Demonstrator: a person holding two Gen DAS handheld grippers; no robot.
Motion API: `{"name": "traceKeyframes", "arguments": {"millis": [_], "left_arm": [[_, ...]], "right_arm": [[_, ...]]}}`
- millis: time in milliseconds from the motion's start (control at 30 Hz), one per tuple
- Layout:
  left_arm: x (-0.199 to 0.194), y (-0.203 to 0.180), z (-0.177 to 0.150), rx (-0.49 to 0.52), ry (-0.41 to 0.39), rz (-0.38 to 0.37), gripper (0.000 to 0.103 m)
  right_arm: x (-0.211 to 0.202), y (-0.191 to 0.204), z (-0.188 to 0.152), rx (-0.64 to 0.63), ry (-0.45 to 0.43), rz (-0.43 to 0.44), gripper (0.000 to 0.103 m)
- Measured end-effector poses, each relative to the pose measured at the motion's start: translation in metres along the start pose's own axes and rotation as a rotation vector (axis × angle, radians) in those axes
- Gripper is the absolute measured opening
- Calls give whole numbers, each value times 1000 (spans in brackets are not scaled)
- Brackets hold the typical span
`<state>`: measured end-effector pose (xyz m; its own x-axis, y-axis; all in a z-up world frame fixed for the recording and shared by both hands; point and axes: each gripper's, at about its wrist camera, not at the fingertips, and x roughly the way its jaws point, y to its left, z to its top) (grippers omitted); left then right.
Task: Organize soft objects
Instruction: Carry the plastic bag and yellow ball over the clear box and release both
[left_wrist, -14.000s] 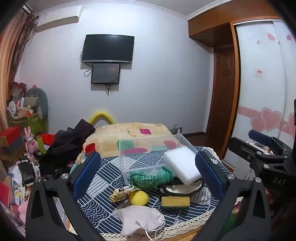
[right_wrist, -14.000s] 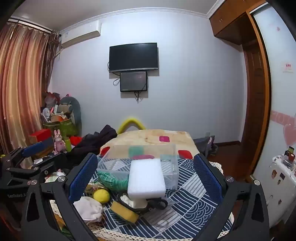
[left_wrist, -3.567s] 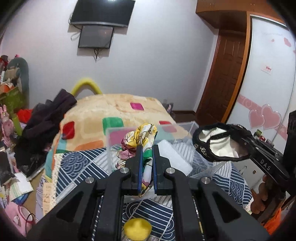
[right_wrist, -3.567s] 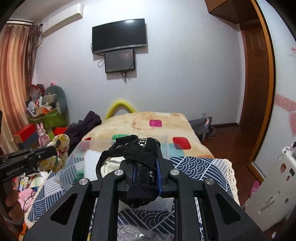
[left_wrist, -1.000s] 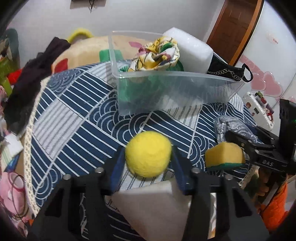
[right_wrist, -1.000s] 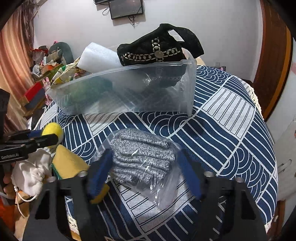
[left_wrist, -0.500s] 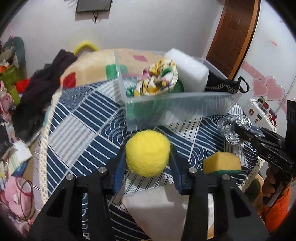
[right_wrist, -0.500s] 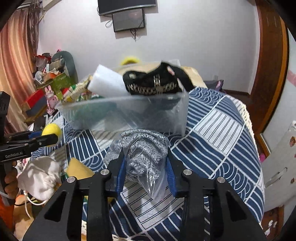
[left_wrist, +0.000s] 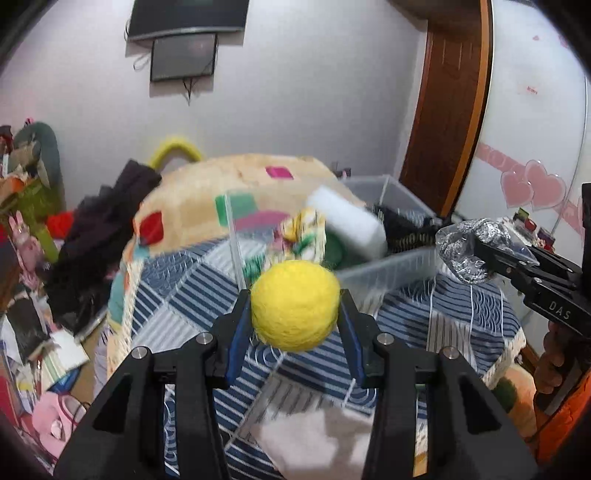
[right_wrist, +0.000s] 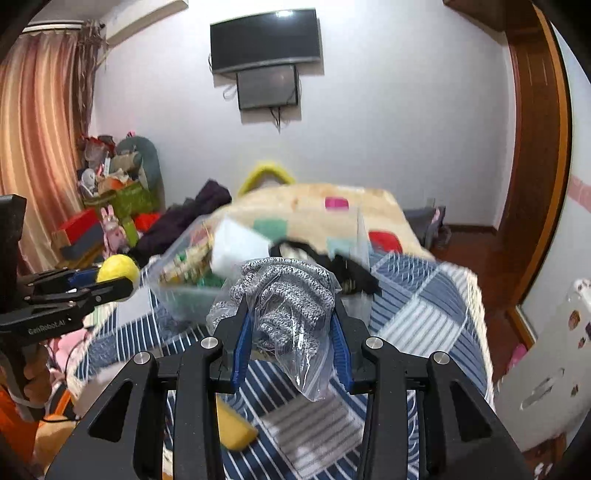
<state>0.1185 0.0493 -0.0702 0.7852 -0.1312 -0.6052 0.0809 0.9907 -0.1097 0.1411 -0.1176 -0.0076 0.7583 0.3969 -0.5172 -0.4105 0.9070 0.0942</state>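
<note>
My left gripper (left_wrist: 294, 325) is shut on a yellow felt ball (left_wrist: 294, 305), held above the table in front of the clear plastic bin (left_wrist: 391, 269). The ball also shows in the right wrist view (right_wrist: 117, 272). My right gripper (right_wrist: 291, 341) is shut on a grey knit cloth in a clear plastic bag (right_wrist: 286, 310), also lifted near the bin (right_wrist: 177, 291); the bag shows in the left wrist view (left_wrist: 469, 254). The bin holds a white foam block (left_wrist: 347, 221), a patterned cloth (left_wrist: 299, 236), a green cloth and a black mask (left_wrist: 402, 225).
A white drawstring pouch (left_wrist: 317, 439) lies on the blue patterned tablecloth (left_wrist: 177, 306) under my left gripper. A yellow sponge (right_wrist: 232, 428) lies under my right gripper. A bed with a patchwork blanket (left_wrist: 229, 188) stands behind the table. Clutter fills the floor at left.
Both grippers have risen from the table with their loads, the left with the yellow ball and the right with the bagged knit cloth. The view is blurred from motion.
</note>
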Motion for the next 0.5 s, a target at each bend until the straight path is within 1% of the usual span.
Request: {"name": "traceKeyframes", "arguments": {"millis": [167,267,367,500], "left_arm": [[-10,-3,20,9,-78,38,44],[-10,0,30,0,-111,48,45],[-6,2,38,-11,-128,59,45],[6,1,44,-16,-127,69,45]], "right_arm": [[1,3,18,-12,-63,-2,35],[7,6,26,-14,-86,-5,35],[17,9,30,-15,-93,-16,35],[34,12,31,-10,-71,-22,35]]}}
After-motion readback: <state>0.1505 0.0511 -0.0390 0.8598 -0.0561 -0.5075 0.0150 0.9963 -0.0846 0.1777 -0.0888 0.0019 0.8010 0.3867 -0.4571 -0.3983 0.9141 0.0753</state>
